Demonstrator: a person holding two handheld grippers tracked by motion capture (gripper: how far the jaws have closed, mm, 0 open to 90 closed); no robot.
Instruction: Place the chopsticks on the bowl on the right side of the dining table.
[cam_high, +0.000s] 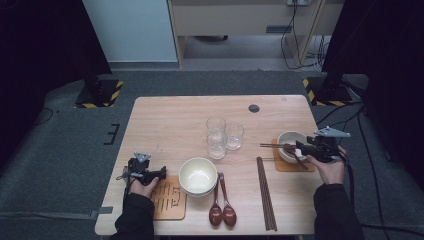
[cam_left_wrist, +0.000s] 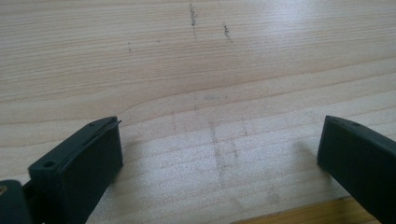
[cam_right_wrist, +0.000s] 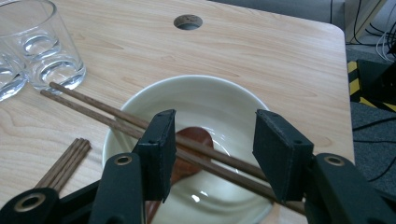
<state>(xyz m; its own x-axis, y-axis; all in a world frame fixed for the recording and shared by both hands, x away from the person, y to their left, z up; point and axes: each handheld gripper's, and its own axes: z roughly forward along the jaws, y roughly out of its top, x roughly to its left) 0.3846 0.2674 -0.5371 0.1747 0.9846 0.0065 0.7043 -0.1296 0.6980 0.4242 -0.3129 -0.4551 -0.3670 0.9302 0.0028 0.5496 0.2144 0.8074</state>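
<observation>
Chopsticks (cam_right_wrist: 140, 126), a dark wooden pair, lie across the rim of a small white bowl (cam_right_wrist: 219, 95) at the right side of the table (cam_high: 175, 115), their far ends jutting out toward the drinking glasses (cam_high: 222, 136); in the right gripper view they pass over a brown spoon (cam_right_wrist: 189, 140) that rests inside the bowl. The right gripper (cam_right_wrist: 212, 154) hangs just above this bowl with its jaws about half spread, one on each side of the chopsticks, and the pads do not press on them. From the high view the bowl sits on a small wooden coaster (cam_high: 280, 165), and the right hand (cam_high: 330, 167) holds the gripper level over it. A second set of chopsticks (cam_high: 266, 192) lies flat on the table just left of that coaster. Near the front edge stand stacked cream bowls (cam_high: 198, 175) with two more brown spoons (cam_high: 222, 202) beside them. The left gripper (cam_high: 147, 172) rests low at the table's left front, next to a slatted wooden coaster (cam_high: 169, 200); in the left gripper view its jaws stand wide apart over bare wood with nothing between them
</observation>
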